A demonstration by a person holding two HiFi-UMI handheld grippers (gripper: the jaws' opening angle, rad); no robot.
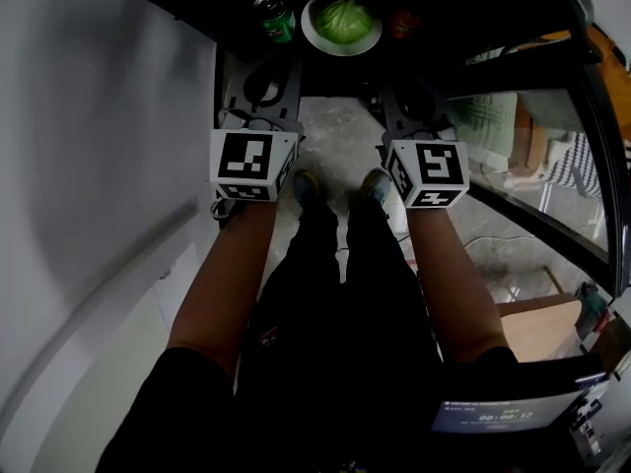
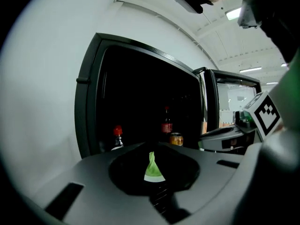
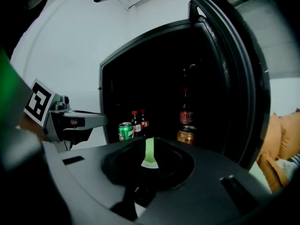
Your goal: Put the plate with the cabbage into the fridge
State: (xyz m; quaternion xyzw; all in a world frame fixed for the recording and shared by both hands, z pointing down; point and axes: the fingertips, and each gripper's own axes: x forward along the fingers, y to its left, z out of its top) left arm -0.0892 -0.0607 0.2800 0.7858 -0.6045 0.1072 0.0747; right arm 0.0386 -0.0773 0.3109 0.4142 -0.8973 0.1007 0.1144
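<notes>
Standing before the fridge (image 3: 101,102), whose door (image 3: 243,78) is swung out to the right, a person holds both tools low and level, pointed at the dark inside. Black trousers (image 1: 340,304) and bare forearms fill the lower head view, with pale floor (image 1: 340,126) beneath. The left gripper (image 2: 151,154) has its jaws drawn together at the tips, leaving only a thin slit, and nothing is held in them. The right gripper (image 3: 149,142) looks the same: jaws narrow, tips meeting, empty. Each carries a marker cube (image 1: 251,164) near the wrist. The plate (image 1: 314,30) already sits on a dark shelf (image 1: 444,18) inside the fridge, apart from both grippers, with the cabbage (image 1: 343,18) on it; a green sliver of it shows through each slit. A green can (image 1: 277,20) stands just left of the plate. Two red-capped bottles (image 3: 138,121) stand behind that can, and a dark bottle (image 3: 186,111) rises over an orange can (image 3: 185,135) further right.
</notes>
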